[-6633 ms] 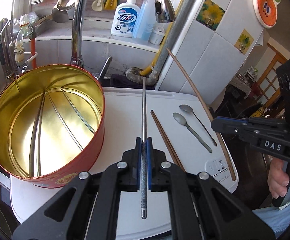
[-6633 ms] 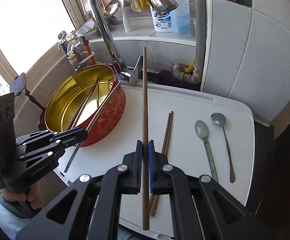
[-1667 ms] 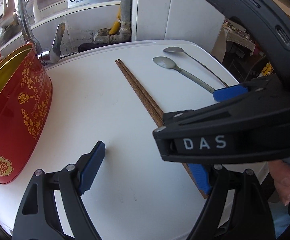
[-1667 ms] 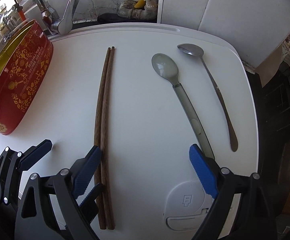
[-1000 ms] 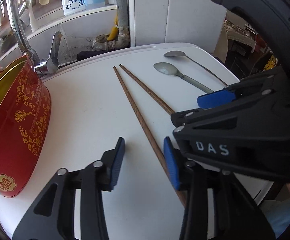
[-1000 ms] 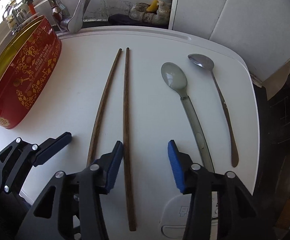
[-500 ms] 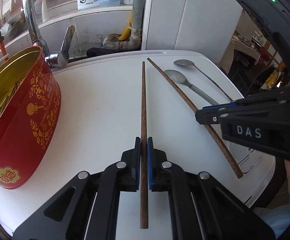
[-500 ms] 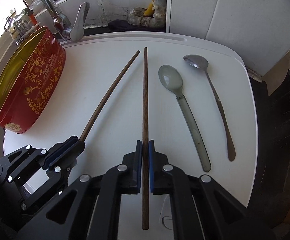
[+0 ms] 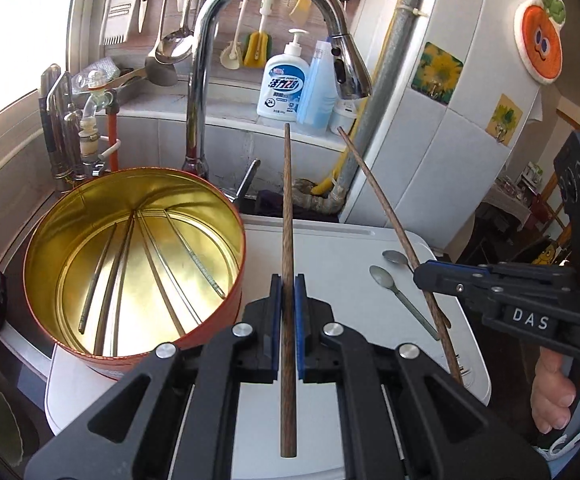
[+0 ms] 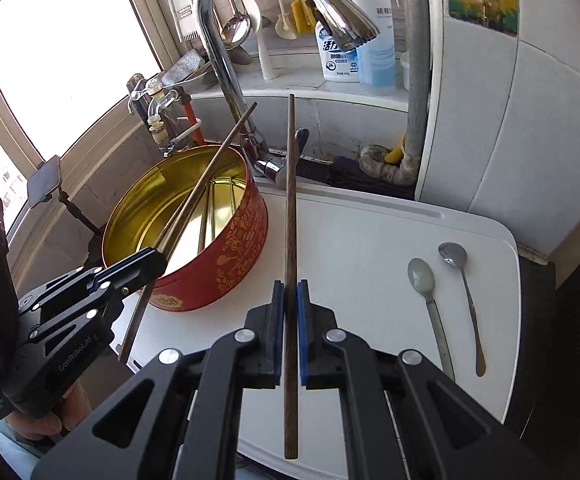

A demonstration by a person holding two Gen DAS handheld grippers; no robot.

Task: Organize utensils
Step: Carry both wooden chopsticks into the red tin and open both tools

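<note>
Wood, brown chopstick [image 9: 286, 240] clamped in left hand-held gripper [image 9: 286, 320] | twin chopstick [image 10: 290, 220] clamped in right hand-held gripper [image 10: 289, 320] | both aloft, round gold-lined red tin [image 10: 226, 256] at 10 o'clock | judged light, stiff, smooth; mid-shaft hold resists pivoting.

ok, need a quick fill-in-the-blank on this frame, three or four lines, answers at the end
Each tongs, left and right, is shut on one wooden ____.
The gold inside of the red tin already holds several ____.
Two ____ lie side by side on the white board.
A curved chrome ____ rises behind the tin.

Answers: chopstick; chopsticks; spoons; faucet
</note>
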